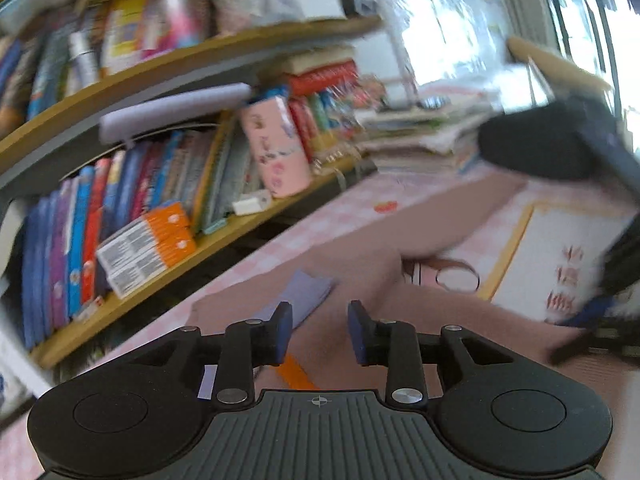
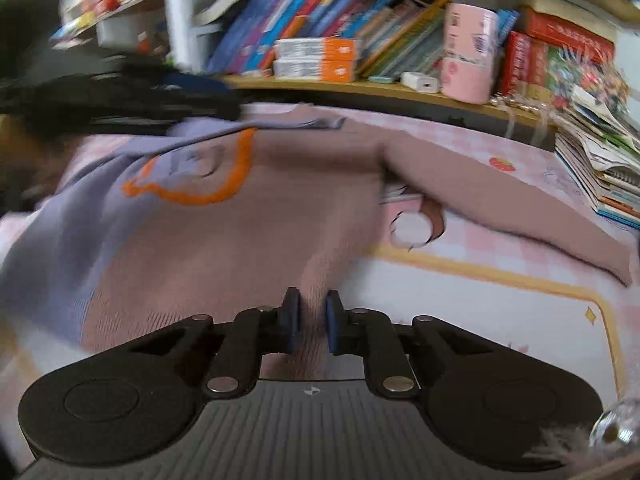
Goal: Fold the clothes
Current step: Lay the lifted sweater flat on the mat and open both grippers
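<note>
A mauve sweater (image 2: 280, 184) lies spread on the pink checked desk mat (image 2: 480, 312). It has a lavender panel (image 2: 80, 220) with an orange outline (image 2: 224, 188), and one sleeve (image 2: 500, 200) stretches to the right. My right gripper (image 2: 312, 320) is shut on the sweater's near edge, with fabric pinched between the blue pads. My left gripper (image 1: 320, 324) is open above the sweater (image 1: 360, 248), nothing between its fingers, and the lavender panel (image 1: 304, 288) lies just ahead of it. In the right wrist view the left gripper (image 2: 216, 100) is a dark blur at the panel's far edge.
A wooden shelf (image 1: 240, 236) packed with books runs along the back of the desk. A pink cup (image 2: 468, 52) and a small white box (image 2: 420, 82) stand on it. A stack of papers and notebooks (image 2: 600, 152) sits at the right. A dark blurred shape (image 1: 540, 144) hangs at the right.
</note>
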Action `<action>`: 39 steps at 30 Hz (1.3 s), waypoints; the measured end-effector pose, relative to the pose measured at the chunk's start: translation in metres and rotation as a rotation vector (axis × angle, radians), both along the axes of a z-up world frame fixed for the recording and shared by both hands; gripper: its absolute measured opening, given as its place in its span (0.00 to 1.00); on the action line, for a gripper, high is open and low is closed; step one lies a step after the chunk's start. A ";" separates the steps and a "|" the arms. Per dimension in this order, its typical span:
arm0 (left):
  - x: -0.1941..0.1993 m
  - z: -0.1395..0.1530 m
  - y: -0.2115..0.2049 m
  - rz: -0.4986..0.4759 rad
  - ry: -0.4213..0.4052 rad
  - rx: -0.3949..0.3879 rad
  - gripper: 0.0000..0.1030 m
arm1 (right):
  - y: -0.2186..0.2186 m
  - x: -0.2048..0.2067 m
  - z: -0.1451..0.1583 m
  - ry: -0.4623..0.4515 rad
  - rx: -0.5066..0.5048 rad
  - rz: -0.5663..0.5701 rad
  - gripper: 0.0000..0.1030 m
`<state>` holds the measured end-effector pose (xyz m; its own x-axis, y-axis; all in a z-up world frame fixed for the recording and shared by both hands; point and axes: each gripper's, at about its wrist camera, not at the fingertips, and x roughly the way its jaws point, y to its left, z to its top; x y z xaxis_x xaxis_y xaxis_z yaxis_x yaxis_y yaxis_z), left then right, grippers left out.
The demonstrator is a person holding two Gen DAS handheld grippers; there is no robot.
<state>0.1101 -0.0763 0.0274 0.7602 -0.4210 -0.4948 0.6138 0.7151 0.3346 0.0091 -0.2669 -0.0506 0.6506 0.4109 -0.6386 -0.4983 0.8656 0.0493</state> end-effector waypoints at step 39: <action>-0.025 0.045 0.379 0.919 -0.140 -0.329 0.04 | 0.023 -0.056 -0.002 -0.021 0.022 -0.098 0.16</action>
